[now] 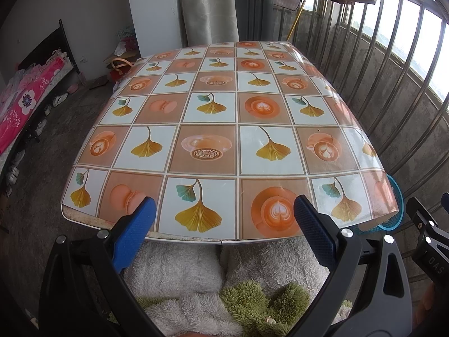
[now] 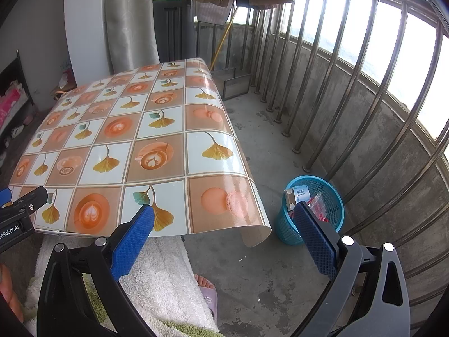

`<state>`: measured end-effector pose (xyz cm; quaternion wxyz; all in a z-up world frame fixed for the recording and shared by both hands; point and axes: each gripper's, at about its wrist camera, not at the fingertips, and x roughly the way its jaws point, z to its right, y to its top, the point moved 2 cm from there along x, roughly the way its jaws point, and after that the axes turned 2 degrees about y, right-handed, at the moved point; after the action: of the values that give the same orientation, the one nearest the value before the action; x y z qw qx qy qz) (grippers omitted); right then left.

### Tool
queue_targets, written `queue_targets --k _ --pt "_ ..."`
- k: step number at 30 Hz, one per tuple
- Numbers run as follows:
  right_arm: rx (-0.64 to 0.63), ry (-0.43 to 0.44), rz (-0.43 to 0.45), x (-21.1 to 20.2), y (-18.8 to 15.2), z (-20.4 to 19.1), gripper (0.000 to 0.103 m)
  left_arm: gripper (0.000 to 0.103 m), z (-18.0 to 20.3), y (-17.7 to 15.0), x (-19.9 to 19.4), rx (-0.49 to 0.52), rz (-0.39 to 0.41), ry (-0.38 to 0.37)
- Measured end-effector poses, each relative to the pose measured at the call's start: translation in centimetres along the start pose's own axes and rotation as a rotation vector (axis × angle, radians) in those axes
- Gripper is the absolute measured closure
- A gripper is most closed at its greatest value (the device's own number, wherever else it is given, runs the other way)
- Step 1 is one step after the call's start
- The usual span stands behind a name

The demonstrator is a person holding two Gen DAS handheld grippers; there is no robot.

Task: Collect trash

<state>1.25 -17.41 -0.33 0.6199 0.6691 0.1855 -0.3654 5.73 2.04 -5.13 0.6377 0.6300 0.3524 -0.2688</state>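
A blue mesh waste basket (image 2: 331,196) stands on the concrete floor right of the table, and its rim (image 1: 397,196) peeks out past the table's near right corner. Inside lie a small white box (image 2: 300,192) and red wrappers (image 2: 318,206). The table (image 1: 213,118) wears a checked cloth with leaf and coffee prints, and I see no trash on it. My left gripper (image 1: 224,210) hangs open over the table's near edge, holding nothing. My right gripper (image 2: 224,219) is open and empty too, between the table corner and the basket.
A metal railing (image 2: 350,84) and low concrete wall run along the right. A person's white fluffy robe (image 2: 157,275) and slippered foot (image 2: 206,286) are below the grippers. A bed with pink bedding (image 1: 25,104) and shoes line the left. A curtain (image 1: 207,8) hangs behind the table.
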Motion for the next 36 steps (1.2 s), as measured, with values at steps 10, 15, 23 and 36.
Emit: queue_targets --k 10,15,23,36 --pt "0.000 0.003 0.001 -0.14 0.02 0.08 0.006 0.009 -0.01 0.05 0.03 0.002 -0.001 -0.001" --pt "-0.002 0.004 0.002 -0.19 0.12 0.00 0.006 0.009 0.02 0.04 0.01 0.002 -0.001 -0.001" --pt "-0.004 0.003 0.003 -0.21 0.16 -0.06 0.006 0.009 0.04 0.07 0.03 0.002 -0.001 -0.001" --pt "-0.005 0.006 0.003 -0.22 0.27 -0.26 0.006 0.009 0.08 0.14 0.06 0.005 -0.003 -0.001"
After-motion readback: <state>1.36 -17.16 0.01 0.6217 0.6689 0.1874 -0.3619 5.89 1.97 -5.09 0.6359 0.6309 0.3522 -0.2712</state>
